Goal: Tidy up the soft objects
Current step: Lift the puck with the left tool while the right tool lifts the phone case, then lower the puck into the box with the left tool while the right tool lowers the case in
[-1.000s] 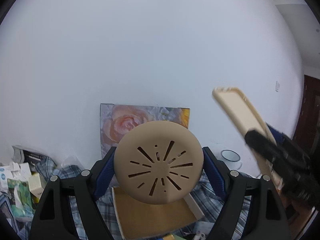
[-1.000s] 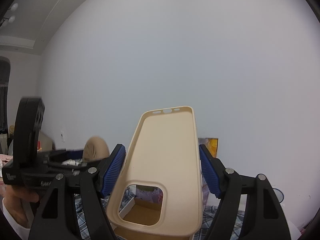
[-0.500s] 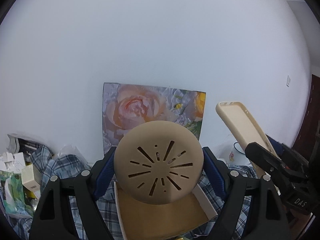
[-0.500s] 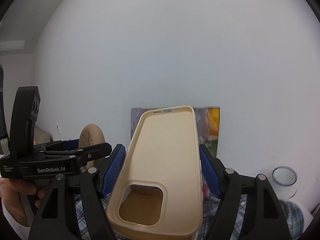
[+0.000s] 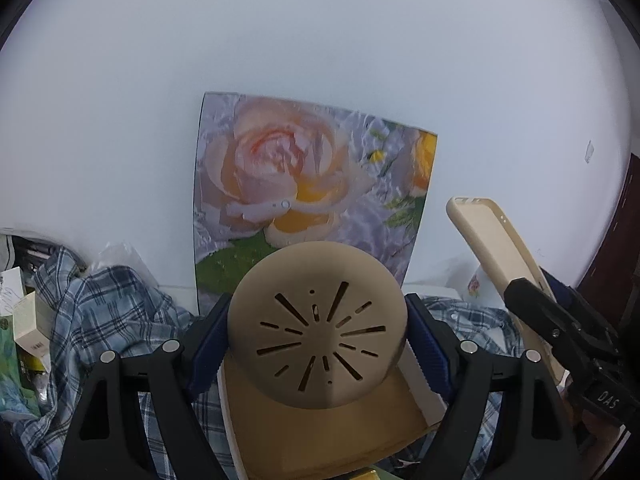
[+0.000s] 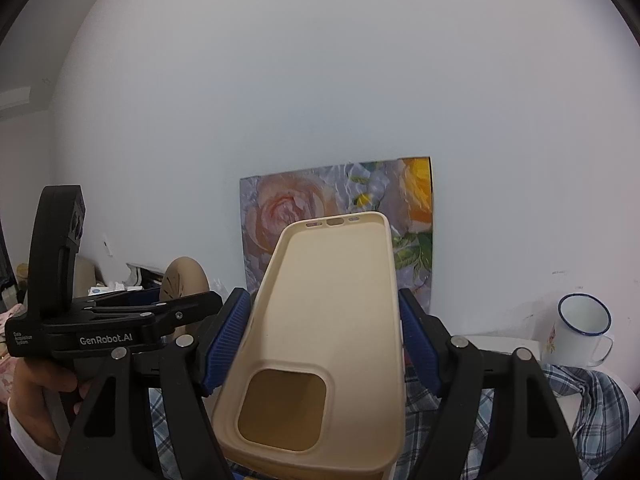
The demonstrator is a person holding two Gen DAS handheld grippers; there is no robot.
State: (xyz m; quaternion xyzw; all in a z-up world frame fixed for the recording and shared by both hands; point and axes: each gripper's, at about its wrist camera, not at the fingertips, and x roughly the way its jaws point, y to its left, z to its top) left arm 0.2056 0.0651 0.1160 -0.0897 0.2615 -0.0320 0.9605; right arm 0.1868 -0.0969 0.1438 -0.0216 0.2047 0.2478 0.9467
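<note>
My left gripper [image 5: 318,336] is shut on a round tan silicone disc with slits [image 5: 318,332], held upright above an open cardboard box [image 5: 328,432]. My right gripper [image 6: 322,328] is shut on a beige soft phone case [image 6: 324,344], open side toward the camera. The phone case also shows at the right of the left wrist view [image 5: 500,248]. The disc and left gripper show at the left of the right wrist view [image 6: 184,280]. Through the case's camera hole I see the box's brown floor [image 6: 280,412].
A rose picture [image 5: 304,184] leans on the white wall behind the box. A blue plaid cloth [image 5: 108,320] covers the surface. Small boxes [image 5: 28,320] lie far left. A white enamel mug [image 6: 580,332] stands at the right.
Both grippers have tilted downward and moved closer to the box; the rose picture and mug have come further into view. Both still hold their objects.
</note>
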